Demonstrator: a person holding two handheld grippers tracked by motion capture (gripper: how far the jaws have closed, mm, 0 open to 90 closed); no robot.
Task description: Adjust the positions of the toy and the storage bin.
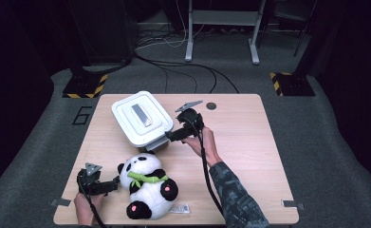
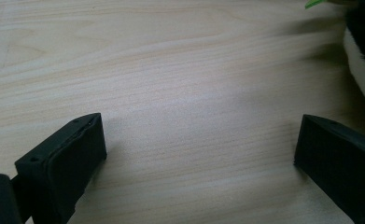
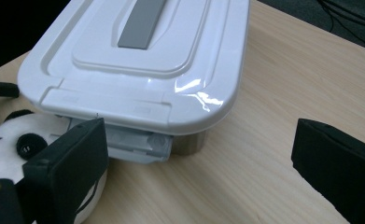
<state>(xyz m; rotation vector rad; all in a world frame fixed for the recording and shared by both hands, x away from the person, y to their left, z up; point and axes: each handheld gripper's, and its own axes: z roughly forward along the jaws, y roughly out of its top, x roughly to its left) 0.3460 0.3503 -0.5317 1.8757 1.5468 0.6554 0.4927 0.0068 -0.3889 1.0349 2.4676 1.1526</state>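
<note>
A: Where is the right gripper (image 1: 170, 137)?

B: In the high view it sits near the middle of the table (image 1: 249, 142), with its tip just beside the near right corner of the white box (image 1: 142, 118). A hand (image 1: 205, 142) holds it from behind, and a patterned sleeve (image 1: 235, 197) runs down to the bottom edge.

A: Are its jaws closed on anything?

B: No. In the right gripper view they stand wide apart with nothing between them but bare wood. The box (image 3: 138, 60) fills the upper left there, its lid (image 3: 171, 42) on, with a grey strip (image 3: 140, 21) along the top. Under the lid's edge a clear latch (image 3: 138, 142) hangs down, just past the left jaw.

A: And the panda (image 1: 147, 185)?

B: It lies on its back at the near side of the table, just in front of the box, head toward the box. A green strip (image 1: 147, 178) crosses its chest. A white label (image 1: 178, 208) lies on the table beside its feet. The right gripper view catches its head (image 3: 12, 140) at lower left, near the box's corner.

A: The left gripper (image 1: 112, 185)?

B: Near the front left corner, low over the table, pointing at the panda's side. Its tip is just beside the toy; I cannot tell whether they touch.

A: Open or closed?

B: Open wide. In the left gripper view its jaws are far apart over bare table (image 2: 171, 93), holding nothing. The panda's fur (image 2: 364, 51) shows at the right edge, above the right jaw.
</note>
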